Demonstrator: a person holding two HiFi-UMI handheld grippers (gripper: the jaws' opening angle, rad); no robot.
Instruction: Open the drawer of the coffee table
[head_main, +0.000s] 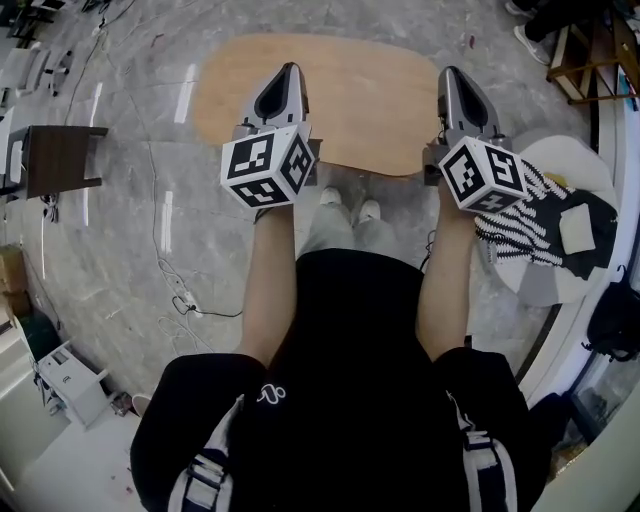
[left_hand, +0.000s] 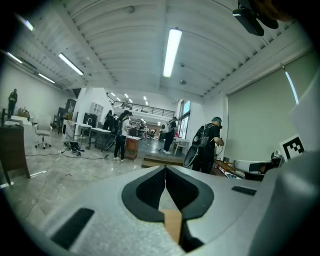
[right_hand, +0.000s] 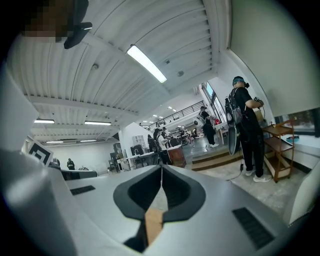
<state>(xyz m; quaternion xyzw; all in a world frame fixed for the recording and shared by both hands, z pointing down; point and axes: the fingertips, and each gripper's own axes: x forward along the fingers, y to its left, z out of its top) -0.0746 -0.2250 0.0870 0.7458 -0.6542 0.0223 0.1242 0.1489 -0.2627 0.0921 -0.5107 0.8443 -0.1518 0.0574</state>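
The coffee table (head_main: 370, 95) is a low oval with a light wooden top, seen from above in the head view just past the person's feet. Its drawer does not show in any view. My left gripper (head_main: 290, 70) hovers over the table's near left part, jaws shut and empty. My right gripper (head_main: 452, 74) is held over the near right edge, also shut with nothing in it. In the left gripper view the closed left gripper (left_hand: 165, 168) points level across the hall. The right gripper view shows the right gripper (right_hand: 161, 167) closed the same way.
A dark side table (head_main: 60, 158) stands at the left. A round white table (head_main: 585, 165) with a striped cloth (head_main: 530, 225) is at the right, and a wooden shelf (head_main: 590, 50) is at the top right. Cables (head_main: 185, 300) trail over the marble floor. Several people (left_hand: 207, 145) stand further off.
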